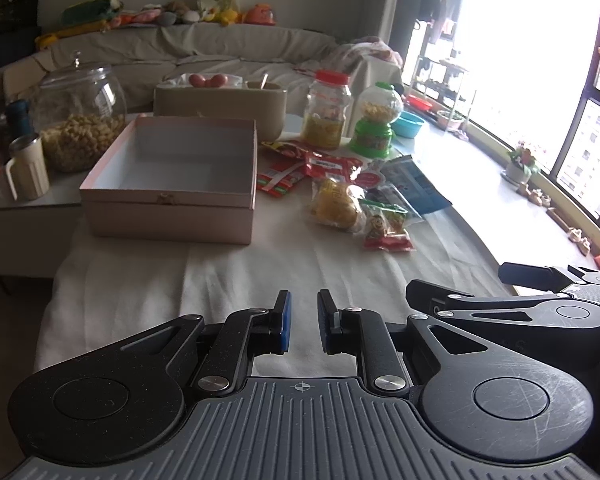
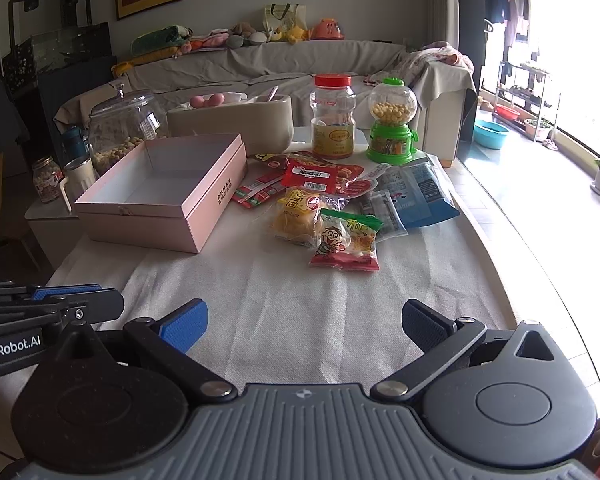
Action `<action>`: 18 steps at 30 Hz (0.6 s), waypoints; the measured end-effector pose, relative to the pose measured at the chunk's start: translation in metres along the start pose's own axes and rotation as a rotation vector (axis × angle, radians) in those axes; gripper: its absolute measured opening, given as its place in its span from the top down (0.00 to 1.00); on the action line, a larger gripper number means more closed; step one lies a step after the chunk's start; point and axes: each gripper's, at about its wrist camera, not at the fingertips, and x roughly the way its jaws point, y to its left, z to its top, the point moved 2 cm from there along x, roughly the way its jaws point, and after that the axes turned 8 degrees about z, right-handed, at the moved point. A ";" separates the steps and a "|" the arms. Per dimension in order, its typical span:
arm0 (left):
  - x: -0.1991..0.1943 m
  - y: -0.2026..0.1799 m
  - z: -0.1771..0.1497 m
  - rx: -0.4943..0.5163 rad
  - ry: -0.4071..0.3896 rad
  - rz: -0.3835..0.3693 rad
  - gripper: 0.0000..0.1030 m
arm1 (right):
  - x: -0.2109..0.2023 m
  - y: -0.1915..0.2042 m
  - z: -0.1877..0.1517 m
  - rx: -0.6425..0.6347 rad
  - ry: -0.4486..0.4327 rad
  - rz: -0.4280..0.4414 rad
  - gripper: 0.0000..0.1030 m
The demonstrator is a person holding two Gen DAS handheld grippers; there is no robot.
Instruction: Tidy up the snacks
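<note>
On the white cloth, both grippers are waiting and no snack is going in the box yet.

Nothing is being held: the left gripper (image 1: 303, 322) is sitting almost pressed together and empty, and the right gripper (image 2: 304, 326) is sitting spread wide and empty. The snack packets (image 2: 332, 208) are lying in a heap at about one o'clock, just beside the pink box (image 2: 160, 196), which is standing open and bare at eleven o'clock. I think picking up the nearest packet (image 2: 346, 242) is coming next. Bare cloth is leaving lots of room ahead, but the table edge (image 2: 540, 264) is curving close at three o'clock.
</note>
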 end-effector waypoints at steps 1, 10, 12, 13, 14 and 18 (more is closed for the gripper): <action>0.000 -0.001 0.000 0.001 0.001 0.000 0.82 | 0.000 0.000 0.000 0.000 -0.001 0.000 0.00; -0.001 -0.006 -0.004 0.004 0.003 -0.001 0.82 | -0.001 0.000 0.000 0.001 -0.004 -0.001 0.00; 0.000 -0.005 -0.003 0.004 0.004 -0.001 0.82 | -0.002 0.001 0.000 0.000 -0.004 -0.001 0.00; 0.001 -0.005 -0.004 0.003 0.006 -0.002 0.82 | -0.002 0.000 0.000 0.001 -0.004 -0.001 0.00; 0.001 -0.006 -0.005 0.002 0.009 -0.002 0.82 | -0.001 0.001 0.000 0.001 -0.004 -0.001 0.00; 0.009 -0.004 -0.005 -0.005 0.031 -0.008 0.82 | 0.000 -0.001 0.000 0.002 0.001 -0.004 0.00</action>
